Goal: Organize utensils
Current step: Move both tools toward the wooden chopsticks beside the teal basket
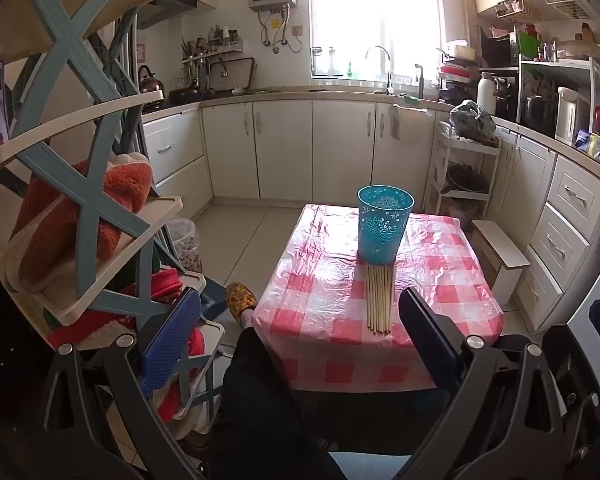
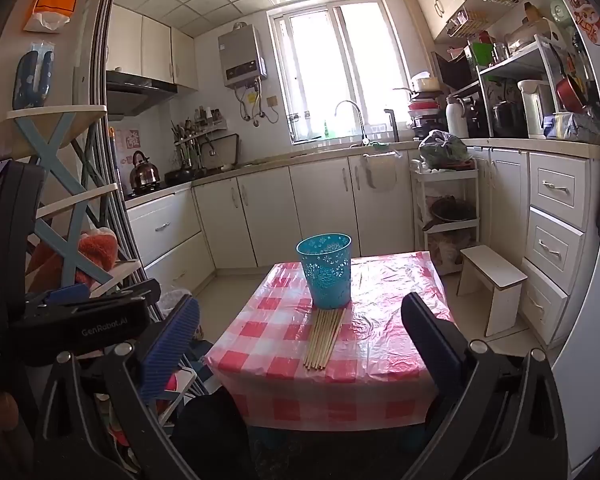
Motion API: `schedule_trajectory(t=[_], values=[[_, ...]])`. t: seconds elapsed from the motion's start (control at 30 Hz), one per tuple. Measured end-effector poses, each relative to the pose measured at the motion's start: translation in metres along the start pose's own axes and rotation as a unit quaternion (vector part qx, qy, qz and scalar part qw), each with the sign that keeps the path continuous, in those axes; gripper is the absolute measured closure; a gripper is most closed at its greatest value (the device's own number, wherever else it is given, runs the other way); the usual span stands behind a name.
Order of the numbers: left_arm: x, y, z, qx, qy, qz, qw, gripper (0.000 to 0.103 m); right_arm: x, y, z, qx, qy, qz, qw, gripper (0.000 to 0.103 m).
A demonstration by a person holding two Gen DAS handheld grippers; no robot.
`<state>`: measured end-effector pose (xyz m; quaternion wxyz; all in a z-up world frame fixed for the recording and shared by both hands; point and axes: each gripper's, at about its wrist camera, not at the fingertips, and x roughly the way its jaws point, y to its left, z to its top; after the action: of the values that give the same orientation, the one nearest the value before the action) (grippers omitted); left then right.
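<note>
Both tools, left and right, are released, holding nothing; chopsticks lie touching the blue cup on the table; a shelf rack stands left; a stool stands right.

Your surface sits lower centre of the frame, covered in a wrinkled red-and-white checked plastic cloth. On it stands an upright teal perforated cup; a neat row of wooden chopsticks lies just below, touching its base.

Glossy plastic tablecloth, pale wooden chopsticks, perforated turquoise plastic holder.
</note>
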<state>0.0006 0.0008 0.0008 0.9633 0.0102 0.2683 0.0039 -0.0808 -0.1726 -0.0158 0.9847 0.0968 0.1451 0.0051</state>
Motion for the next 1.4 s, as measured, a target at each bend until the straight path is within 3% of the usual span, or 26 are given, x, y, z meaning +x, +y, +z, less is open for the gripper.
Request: schedule_trajectory(t=[0.9, 1.4], values=[[-0.004, -0.002, -0.002, 0.001, -0.008, 0.004, 1.0000, 0.008, 0.001, 0.002, -0.005, -0.003, -0.002, 0.002, 1.000, 0.006], [0.061, -0.013, 0.012, 0.002, 0.029, -0.003, 0.9996, 0.008, 0.059, -0.012, 0.001, 0.002, 0.044, -0.009, 0.999, 0.006]])
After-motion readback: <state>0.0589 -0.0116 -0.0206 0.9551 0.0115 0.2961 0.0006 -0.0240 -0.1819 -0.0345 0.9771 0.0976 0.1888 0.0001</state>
